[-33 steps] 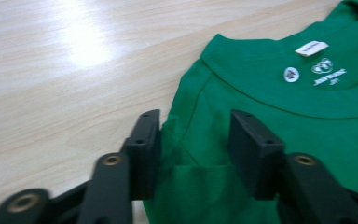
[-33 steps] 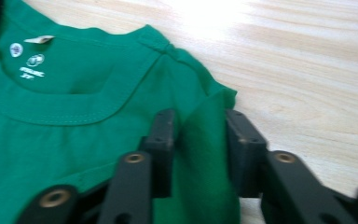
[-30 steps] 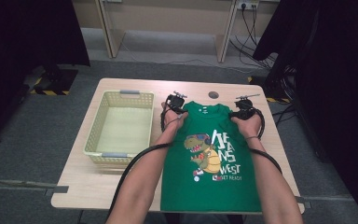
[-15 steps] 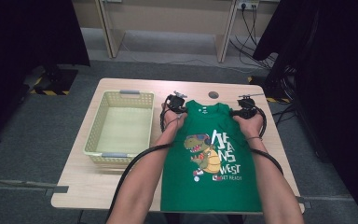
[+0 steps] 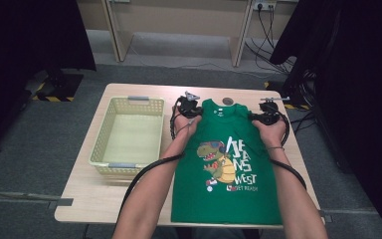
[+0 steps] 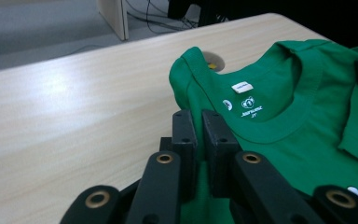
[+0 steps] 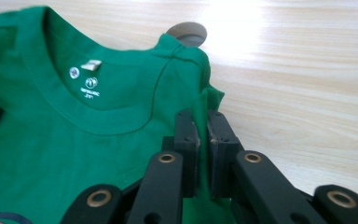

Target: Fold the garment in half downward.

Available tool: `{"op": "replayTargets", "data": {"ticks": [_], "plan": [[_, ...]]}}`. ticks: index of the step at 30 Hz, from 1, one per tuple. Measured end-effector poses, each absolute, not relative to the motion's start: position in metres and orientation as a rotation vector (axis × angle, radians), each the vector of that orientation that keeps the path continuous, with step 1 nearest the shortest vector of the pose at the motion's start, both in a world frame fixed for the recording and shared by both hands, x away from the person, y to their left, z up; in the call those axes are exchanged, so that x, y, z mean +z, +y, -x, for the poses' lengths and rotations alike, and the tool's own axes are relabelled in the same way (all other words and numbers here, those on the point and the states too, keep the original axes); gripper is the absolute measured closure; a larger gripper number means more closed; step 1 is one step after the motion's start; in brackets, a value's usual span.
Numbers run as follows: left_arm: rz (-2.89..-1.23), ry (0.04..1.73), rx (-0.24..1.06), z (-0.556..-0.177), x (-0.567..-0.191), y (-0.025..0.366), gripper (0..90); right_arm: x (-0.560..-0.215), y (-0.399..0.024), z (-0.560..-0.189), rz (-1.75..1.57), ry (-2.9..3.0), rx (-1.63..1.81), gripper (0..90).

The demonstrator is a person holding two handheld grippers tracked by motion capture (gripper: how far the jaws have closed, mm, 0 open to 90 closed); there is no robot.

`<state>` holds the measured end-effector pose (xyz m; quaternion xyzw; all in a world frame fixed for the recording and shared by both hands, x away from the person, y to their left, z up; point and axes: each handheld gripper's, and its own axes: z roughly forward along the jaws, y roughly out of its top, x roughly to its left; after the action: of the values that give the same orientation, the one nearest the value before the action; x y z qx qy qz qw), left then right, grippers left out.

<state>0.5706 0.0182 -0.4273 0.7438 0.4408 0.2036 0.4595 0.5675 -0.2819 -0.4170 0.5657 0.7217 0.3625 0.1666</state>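
Two tools pinching green T-shirt (image 5: 229, 174) at shoulders: left tool (image 6: 199, 135), right tool (image 7: 204, 137). Grip done; fold and drop into yellow basket (image 5: 99, 134) likely left. Bench (image 5: 104, 199) otherwise bare.

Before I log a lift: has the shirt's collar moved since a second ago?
Cannot tell. In the high view the collar sits as near the table's round grommet as before; both grippers stay clamped on the shoulders.

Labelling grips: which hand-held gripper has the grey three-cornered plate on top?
The left hand-held gripper, pinching the green T-shirt on the side nearer the yellow basket. The right hand-held gripper shows a flat bar instead.
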Motion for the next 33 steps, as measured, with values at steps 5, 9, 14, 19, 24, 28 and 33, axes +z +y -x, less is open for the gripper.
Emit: {"op": "replayTargets", "data": {"ticks": [5,9,14,19,24,28,33], "plan": [[-1.810,1.059,0.522,-0.568,-0.419,0.021,84.0,-0.408,-0.288,-0.562,-1.603,2.029,1.052,85.1],[-1.795,1.022,0.541,-0.565,-0.412,0.023,84.0,-0.401,-0.288,-0.560,-1.586,2.023,1.063,85.1],[-1.782,1.003,0.552,-0.564,-0.404,0.025,84.0,-0.392,-0.286,-0.557,-1.566,2.015,1.073,85.1],[-1.759,0.988,0.565,-0.562,-0.396,0.027,84.0,-0.384,-0.284,-0.555,-1.540,2.007,1.082,85.1],[-1.751,0.972,0.579,-0.561,-0.389,0.028,84.0,-0.378,-0.283,-0.554,-1.535,1.998,1.083,85.1],[-1.746,0.957,0.585,-0.561,-0.384,0.030,84.0,-0.374,-0.283,-0.553,-1.522,1.993,1.086,85.1],[-1.743,0.941,0.597,-0.560,-0.377,0.030,83.9,-0.369,-0.283,-0.552,-1.520,1.988,1.093,85.1]]}}
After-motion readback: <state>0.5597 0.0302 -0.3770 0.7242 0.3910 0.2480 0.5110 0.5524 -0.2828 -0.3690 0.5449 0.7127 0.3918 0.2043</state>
